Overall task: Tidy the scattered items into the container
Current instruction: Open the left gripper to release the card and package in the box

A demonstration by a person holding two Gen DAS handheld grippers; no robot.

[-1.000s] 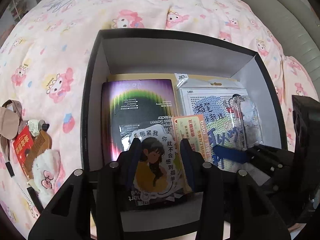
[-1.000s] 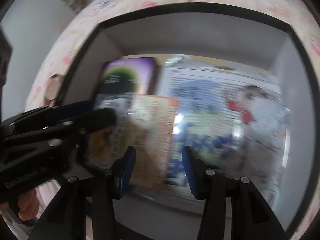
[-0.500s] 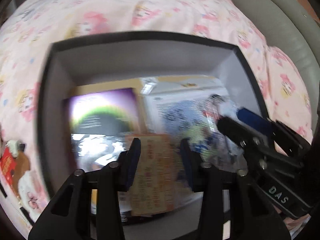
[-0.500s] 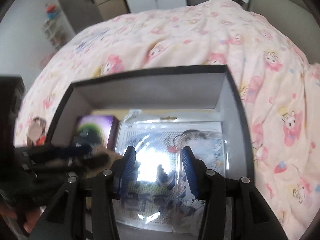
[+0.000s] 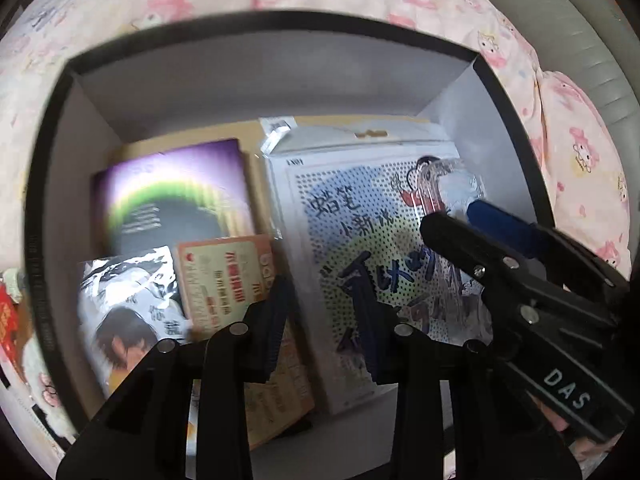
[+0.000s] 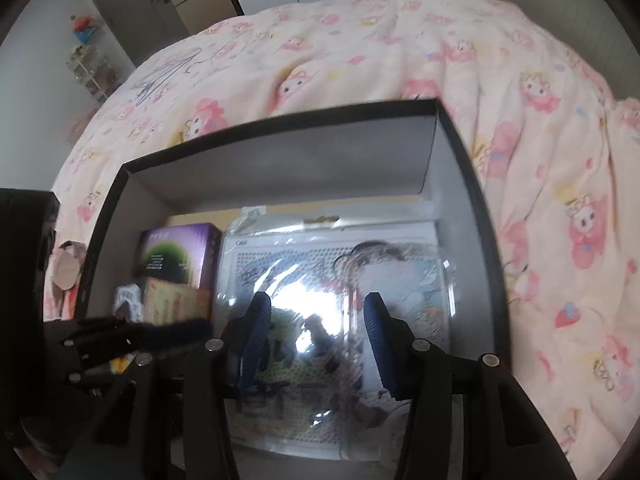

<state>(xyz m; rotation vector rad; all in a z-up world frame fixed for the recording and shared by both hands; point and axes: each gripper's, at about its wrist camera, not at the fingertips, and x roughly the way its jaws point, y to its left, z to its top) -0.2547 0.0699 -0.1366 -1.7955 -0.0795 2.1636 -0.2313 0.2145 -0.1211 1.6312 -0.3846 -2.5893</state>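
A black-rimmed box (image 5: 52, 184) with grey walls sits on the bed. It holds a purple carton (image 5: 172, 196), an orange card pack (image 5: 224, 276), a cartoon girl card (image 5: 124, 320), a big dotted board pack (image 5: 360, 232) and a clear plastic case (image 5: 452, 184). My left gripper (image 5: 324, 320) hangs over the seam between the orange pack and the board pack, open, with nothing between its fingers. My right gripper (image 6: 316, 336) hovers open above the board pack (image 6: 288, 276) and the clear case (image 6: 400, 276), gripping nothing. It shows in the left wrist view as the right gripper (image 5: 452, 216) beside the case.
Left of the box on the pink cartoon quilt (image 6: 360, 60) lie a red packet (image 5: 8, 320) and a white plush item (image 5: 44, 384). A beige item (image 6: 66, 264) is there too. A grey padded edge (image 5: 600, 60) runs along the right. Cabinets and a cardboard box (image 6: 200, 0) stand beyond the bed.
The cartoon girl card that stood between my left fingers now lies in the box's front left. My left gripper shifted right. My right gripper lifted and tilted, so the bed shows.
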